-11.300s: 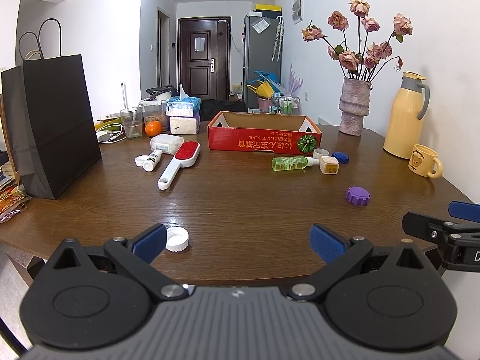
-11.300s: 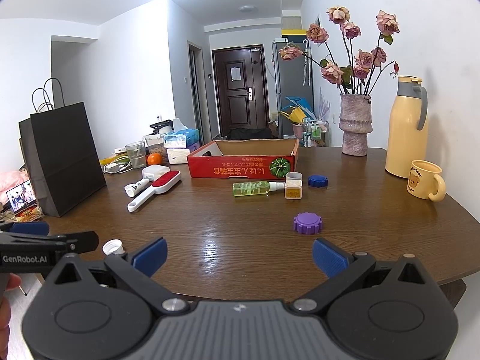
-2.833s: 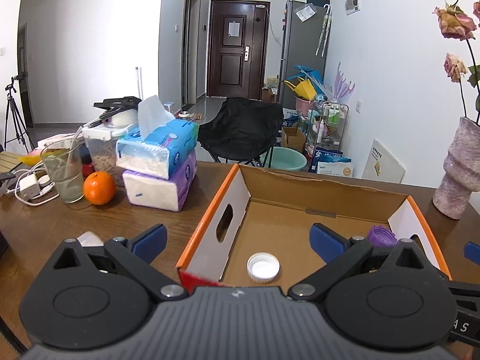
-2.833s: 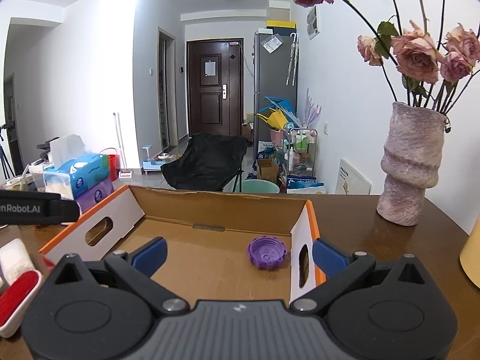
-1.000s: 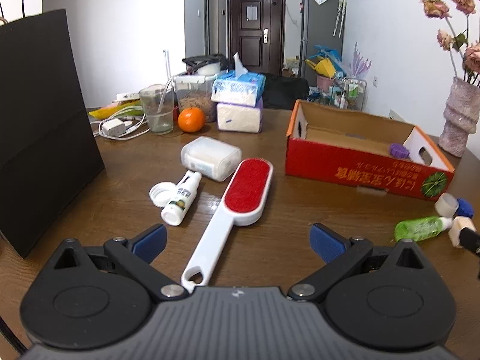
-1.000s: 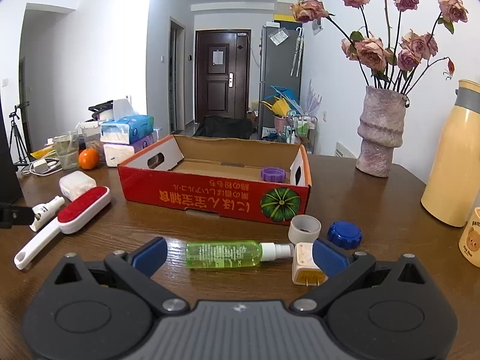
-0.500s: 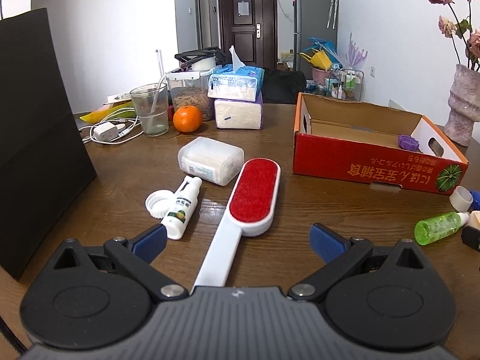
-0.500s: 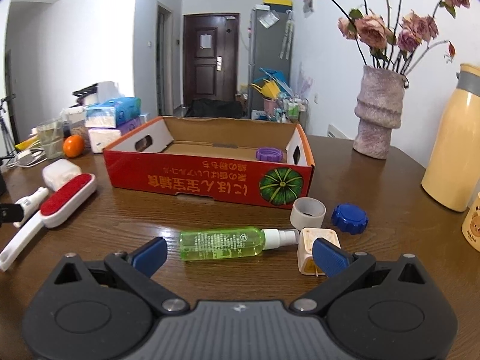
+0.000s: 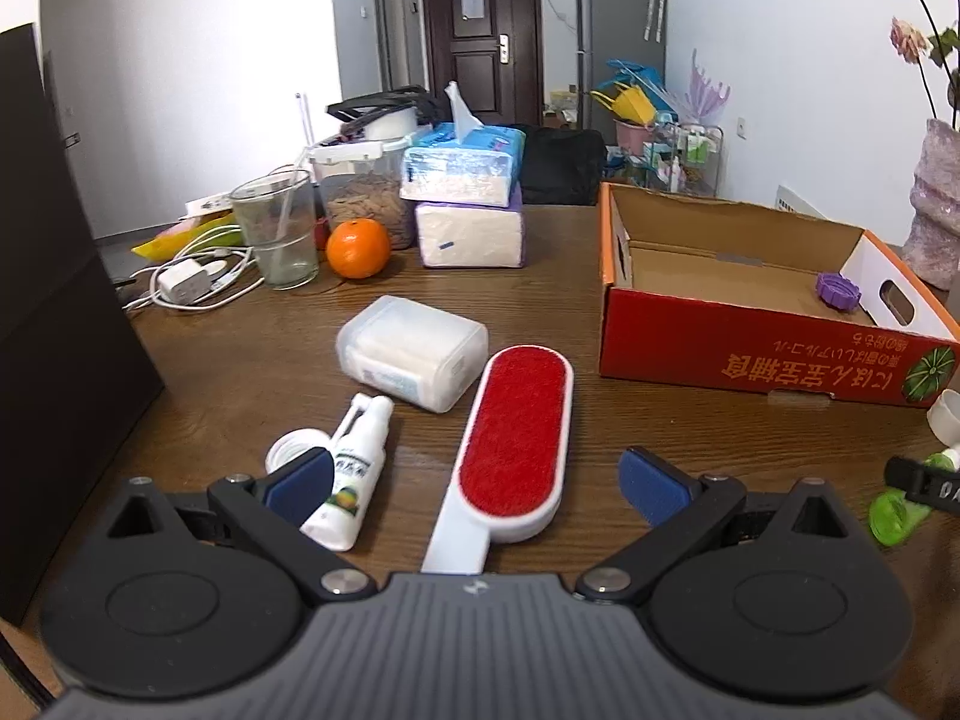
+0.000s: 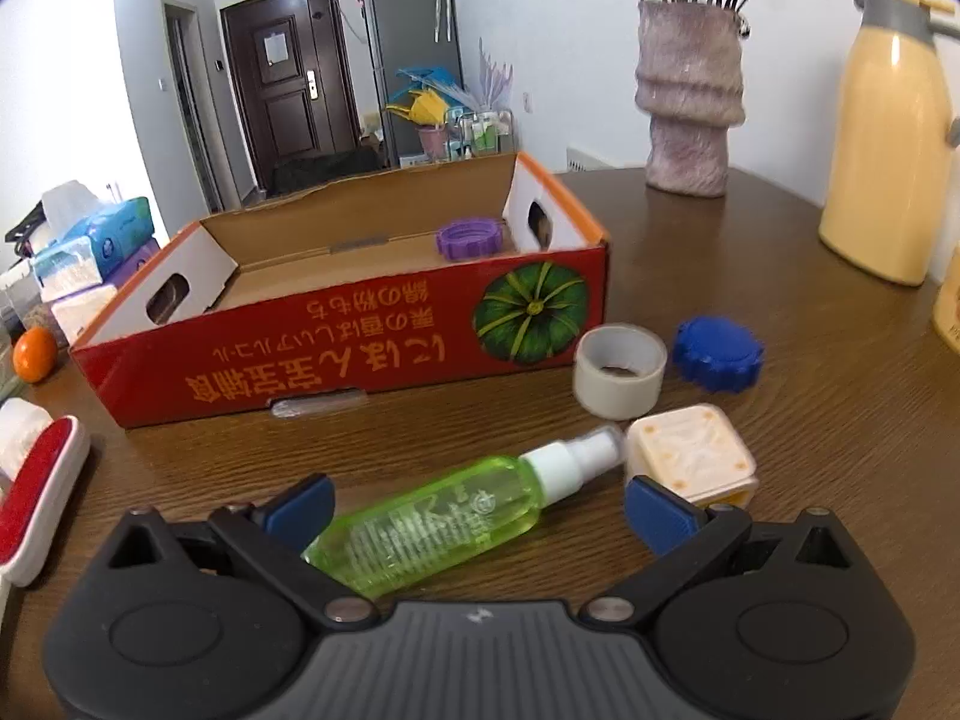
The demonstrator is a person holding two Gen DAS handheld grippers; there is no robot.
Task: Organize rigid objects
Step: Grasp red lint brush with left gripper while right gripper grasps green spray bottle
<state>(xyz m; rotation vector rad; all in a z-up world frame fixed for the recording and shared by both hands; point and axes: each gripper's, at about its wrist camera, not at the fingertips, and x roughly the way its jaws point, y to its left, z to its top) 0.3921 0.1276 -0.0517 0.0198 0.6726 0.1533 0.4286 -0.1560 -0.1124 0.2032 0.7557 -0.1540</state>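
My left gripper (image 9: 477, 483) is open, its blue pads on either side of a red lint brush (image 9: 513, 441) with a white handle. A small white spray bottle (image 9: 354, 471) and a white cap (image 9: 291, 447) lie by the left pad. My right gripper (image 10: 477, 507) is open around a green spray bottle (image 10: 444, 519) lying on the table. A cream cube (image 10: 690, 462), a white ring cap (image 10: 618, 378) and a blue lid (image 10: 717, 354) sit just beyond. The red cardboard box (image 9: 774, 354), also (image 10: 336, 330), holds a purple lid (image 10: 468, 239).
A clear plastic case (image 9: 411, 351), an orange (image 9: 358, 248), a glass (image 9: 277, 237), tissue packs (image 9: 468, 204) and a charger with cables (image 9: 186, 282) crowd the far left. A black paper bag (image 9: 54, 312) stands at left. A vase (image 10: 690, 102) and a yellow thermos (image 10: 885, 138) stand at right.
Both grippers have moved forward and lower: the left one closer over the lint brush, the right one down around the green spray bottle. Both stay open.
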